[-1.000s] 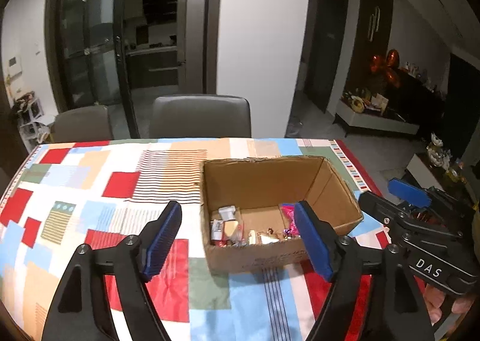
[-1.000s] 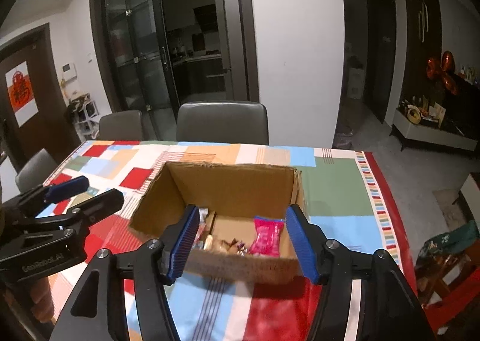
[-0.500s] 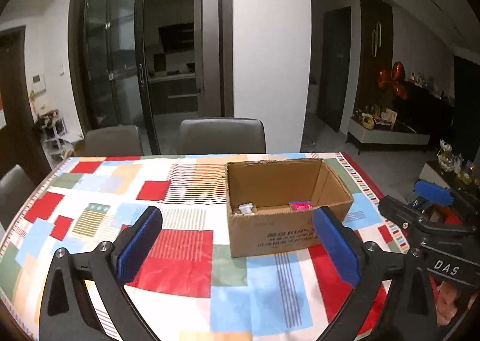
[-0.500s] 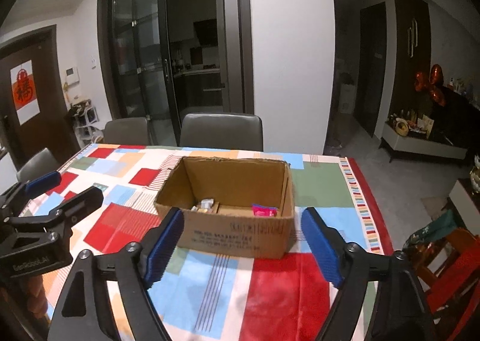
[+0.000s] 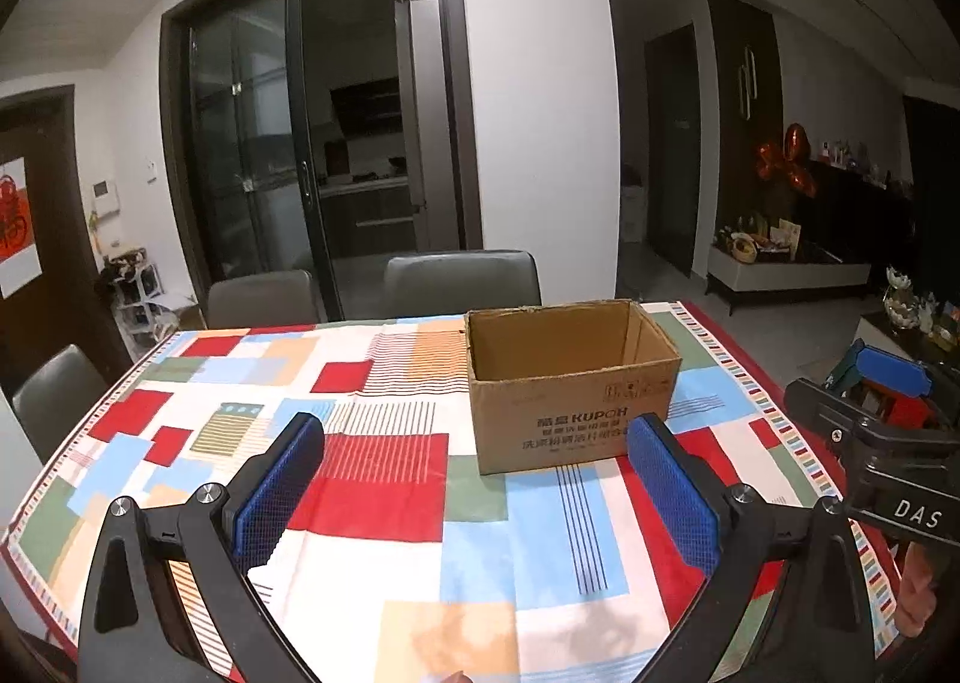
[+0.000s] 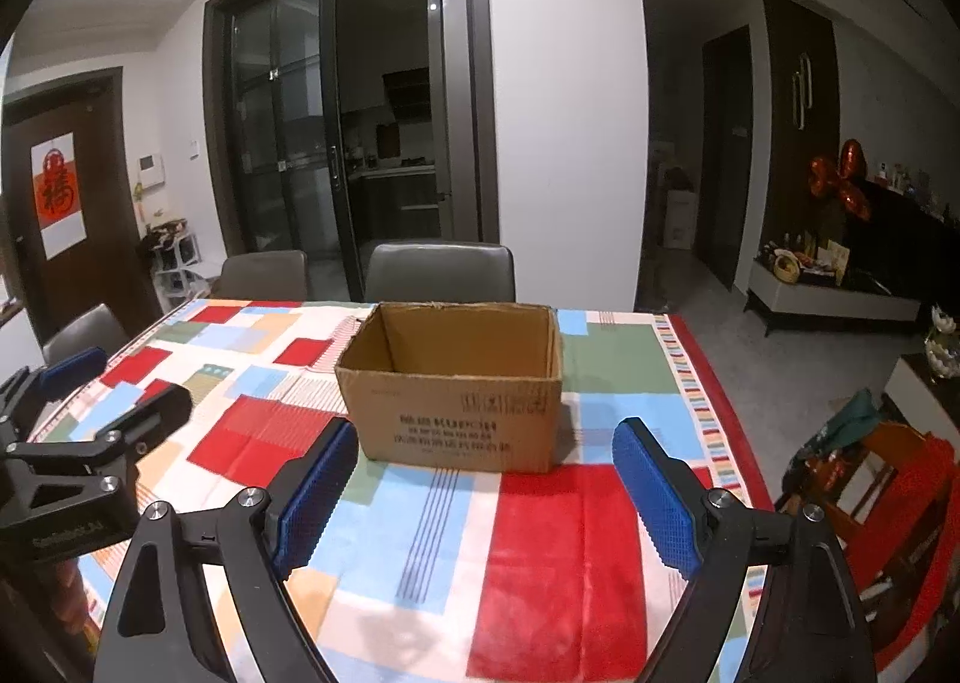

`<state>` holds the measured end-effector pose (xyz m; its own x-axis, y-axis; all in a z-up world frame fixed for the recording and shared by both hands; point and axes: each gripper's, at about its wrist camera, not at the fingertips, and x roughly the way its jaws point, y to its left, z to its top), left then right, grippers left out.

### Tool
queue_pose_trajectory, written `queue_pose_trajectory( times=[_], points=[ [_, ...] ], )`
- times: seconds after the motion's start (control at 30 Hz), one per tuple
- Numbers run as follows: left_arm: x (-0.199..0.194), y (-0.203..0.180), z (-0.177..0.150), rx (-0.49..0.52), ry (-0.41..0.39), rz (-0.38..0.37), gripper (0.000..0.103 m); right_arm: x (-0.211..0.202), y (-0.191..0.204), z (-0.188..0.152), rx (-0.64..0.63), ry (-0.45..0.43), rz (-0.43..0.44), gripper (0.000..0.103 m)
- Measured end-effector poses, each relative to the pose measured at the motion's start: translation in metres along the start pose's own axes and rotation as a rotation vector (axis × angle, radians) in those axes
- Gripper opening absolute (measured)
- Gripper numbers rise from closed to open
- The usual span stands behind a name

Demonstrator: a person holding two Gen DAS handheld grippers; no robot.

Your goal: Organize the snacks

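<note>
Both grippers, left (image 5: 474, 494) and right (image 6: 483, 494), are hovering with jaws spread wide and empty before the open brown cardboard box (image 6: 453, 383), seemingly done loading.

Left black two-finger gripper (image 5: 474, 494) and right black two-finger gripper (image 6: 483, 494), each with blue textured pads (image 5: 279, 488) spread wide and nothing between them, held level side by side, the person's bare fingers (image 5: 915, 602) visible beneath the right one.

A home dining room: a table (image 6: 600, 533) under a patchwork cloth, grey chairs (image 6: 441, 270) at its far side, glass sliding doors (image 6: 288, 143) opening onto a kitchen, a sideboard (image 6: 834, 299) with ornaments at right.
</note>
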<state>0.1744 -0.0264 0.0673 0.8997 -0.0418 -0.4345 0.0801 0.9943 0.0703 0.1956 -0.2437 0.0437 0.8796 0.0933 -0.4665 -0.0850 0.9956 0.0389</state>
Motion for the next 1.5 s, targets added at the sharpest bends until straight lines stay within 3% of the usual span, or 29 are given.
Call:
queue_pose_trajectory(
  times=[0.47, 1.5],
  points=[
    [-0.039, -0.004, -0.029, -0.025, -0.009, -0.014, 0.103, -0.038, -0.004, -0.031, 0.018, -0.007, 0.025, 0.088],
    [-0.056, -0.004, -0.039, -0.041, -0.052, -0.017, 0.103, -0.060, 0.000, -0.041, -0.005, -0.057, 0.019, 0.088]
  ],
)
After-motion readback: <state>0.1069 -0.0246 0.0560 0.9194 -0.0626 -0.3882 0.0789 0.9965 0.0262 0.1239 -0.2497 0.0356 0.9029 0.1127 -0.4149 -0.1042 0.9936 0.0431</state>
